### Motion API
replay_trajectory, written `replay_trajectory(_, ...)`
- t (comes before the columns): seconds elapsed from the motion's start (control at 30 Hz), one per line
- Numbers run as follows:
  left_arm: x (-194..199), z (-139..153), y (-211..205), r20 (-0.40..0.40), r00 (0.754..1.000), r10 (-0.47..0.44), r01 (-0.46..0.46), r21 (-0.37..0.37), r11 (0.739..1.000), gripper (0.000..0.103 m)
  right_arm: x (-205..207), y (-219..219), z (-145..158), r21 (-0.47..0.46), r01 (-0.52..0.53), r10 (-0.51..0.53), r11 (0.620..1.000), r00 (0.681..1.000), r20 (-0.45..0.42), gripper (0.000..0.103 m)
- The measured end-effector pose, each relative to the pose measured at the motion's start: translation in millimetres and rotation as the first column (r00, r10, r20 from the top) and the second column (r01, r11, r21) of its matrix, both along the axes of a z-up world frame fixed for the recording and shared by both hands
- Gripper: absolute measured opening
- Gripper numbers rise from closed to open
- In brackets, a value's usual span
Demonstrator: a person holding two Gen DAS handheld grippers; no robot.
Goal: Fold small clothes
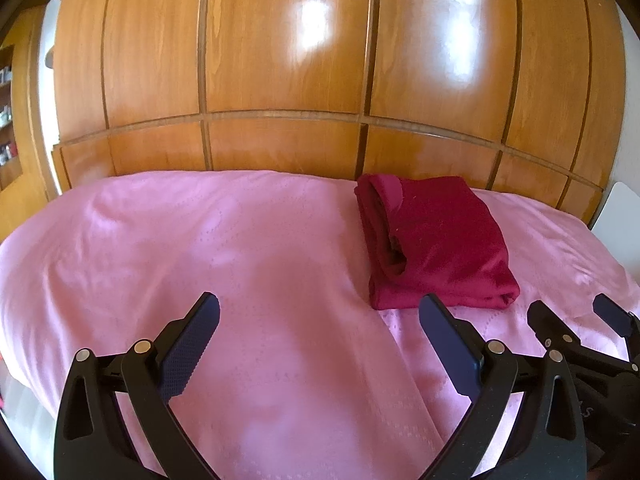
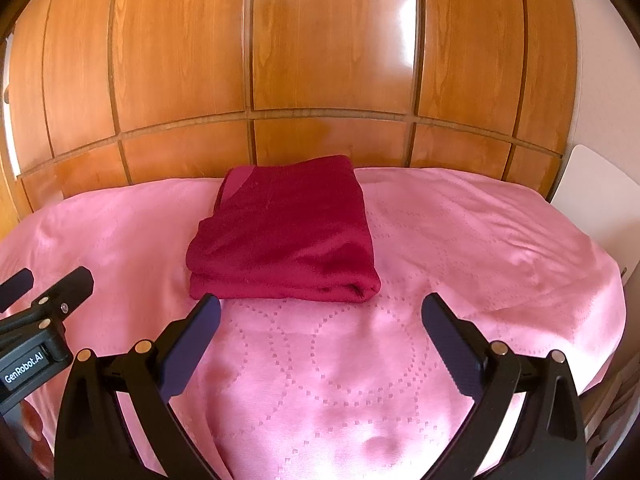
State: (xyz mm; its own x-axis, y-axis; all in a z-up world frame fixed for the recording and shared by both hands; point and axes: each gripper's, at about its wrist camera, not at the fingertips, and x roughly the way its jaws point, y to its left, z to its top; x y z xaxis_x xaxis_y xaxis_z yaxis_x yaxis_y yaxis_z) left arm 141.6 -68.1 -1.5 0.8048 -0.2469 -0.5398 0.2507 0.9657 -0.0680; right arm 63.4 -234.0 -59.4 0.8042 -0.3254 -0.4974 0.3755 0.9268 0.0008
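Observation:
A dark red garment [image 1: 436, 240] lies folded into a neat rectangle on the pink bedspread [image 1: 240, 248]; it also shows in the right wrist view [image 2: 284, 232]. My left gripper [image 1: 320, 316] is open and empty, hovering over the bedspread to the left of the garment's near edge. My right gripper [image 2: 320, 316] is open and empty, just in front of the garment's near edge. The right gripper also shows at the right edge of the left wrist view [image 1: 572, 316]. The left gripper shows at the left edge of the right wrist view [image 2: 44, 284].
A glossy wooden wardrobe [image 1: 320, 60] rises directly behind the bed. A white panel [image 2: 592, 192] stands at the bed's right. Shelves [image 1: 6, 120] show at the far left. The pink bedspread [image 2: 460, 240] drops off at the left and right sides.

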Motion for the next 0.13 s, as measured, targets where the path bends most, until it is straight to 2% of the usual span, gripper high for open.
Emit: replay_trajectory(0.13,1.1,-2.4,1.3,-0.015,1.000,0.012,-0.012,-0.010,1.000,0.099,1.3,0.0,-1.5,0.002,-0.004,0.004,1.000,1.000,-0.002,0.100)
